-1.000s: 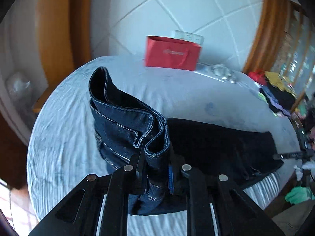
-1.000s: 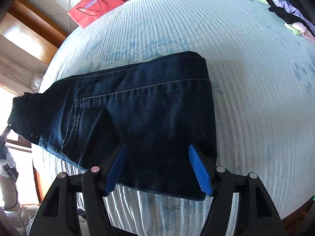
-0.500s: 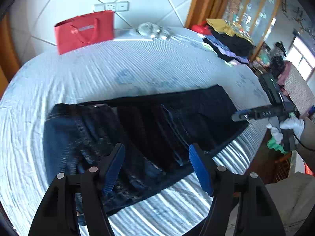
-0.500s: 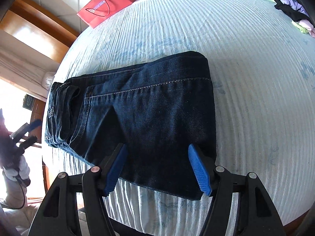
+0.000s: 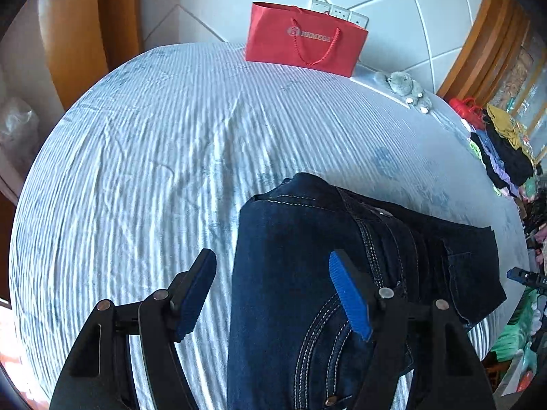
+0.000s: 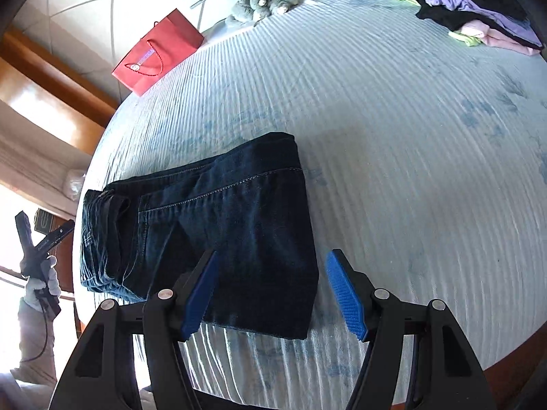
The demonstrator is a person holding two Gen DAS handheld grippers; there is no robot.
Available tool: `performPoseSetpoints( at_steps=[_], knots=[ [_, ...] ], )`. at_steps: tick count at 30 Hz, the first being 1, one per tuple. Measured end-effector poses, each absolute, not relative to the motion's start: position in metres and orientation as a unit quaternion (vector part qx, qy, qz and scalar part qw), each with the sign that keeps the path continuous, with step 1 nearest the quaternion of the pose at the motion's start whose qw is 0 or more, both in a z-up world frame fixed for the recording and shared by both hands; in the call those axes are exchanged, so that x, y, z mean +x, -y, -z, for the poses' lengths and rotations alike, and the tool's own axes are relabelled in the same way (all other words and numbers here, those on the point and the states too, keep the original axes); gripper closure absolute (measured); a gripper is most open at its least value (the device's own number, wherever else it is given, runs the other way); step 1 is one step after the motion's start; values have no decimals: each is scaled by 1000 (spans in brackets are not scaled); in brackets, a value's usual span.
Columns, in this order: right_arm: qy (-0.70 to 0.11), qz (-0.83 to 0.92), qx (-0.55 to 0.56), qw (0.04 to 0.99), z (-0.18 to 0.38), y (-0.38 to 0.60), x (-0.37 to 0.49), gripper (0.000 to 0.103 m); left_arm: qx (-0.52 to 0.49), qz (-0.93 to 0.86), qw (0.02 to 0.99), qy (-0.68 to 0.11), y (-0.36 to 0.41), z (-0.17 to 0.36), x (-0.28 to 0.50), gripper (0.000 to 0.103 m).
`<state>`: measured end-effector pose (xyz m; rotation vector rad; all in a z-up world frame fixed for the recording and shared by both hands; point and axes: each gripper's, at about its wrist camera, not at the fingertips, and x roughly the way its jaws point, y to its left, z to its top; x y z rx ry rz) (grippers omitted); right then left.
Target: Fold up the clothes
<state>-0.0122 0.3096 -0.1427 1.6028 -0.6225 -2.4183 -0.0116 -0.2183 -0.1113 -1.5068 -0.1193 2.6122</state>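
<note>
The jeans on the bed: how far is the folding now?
Done: the jeans lie folded in a compact stack on the bed. In hand: nothing; the left gripper and right gripper are open above them. Left: maybe tidying, then the pile of clothes at the far edge.
</note>
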Motion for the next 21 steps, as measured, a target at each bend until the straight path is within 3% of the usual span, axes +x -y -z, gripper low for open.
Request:
performPoseSetpoints(
  at_steps=[4,10,14,21],
  knots=[
    [220,809,541,66,143,-307,-9,38,-530,-844,42,-78,171,157,-31,32],
    [178,818,543,67,125,-290,-12,38,-506,-859,25,-75,180,126,-18,32],
    [122,821,548,104,114,-284,-29,38,-482,-875,-12,-28,176,92,2,32],
    [7,802,548,237,118,-284,-90,38,-465,-881,-81,40,90,81,35,31]
  ],
)
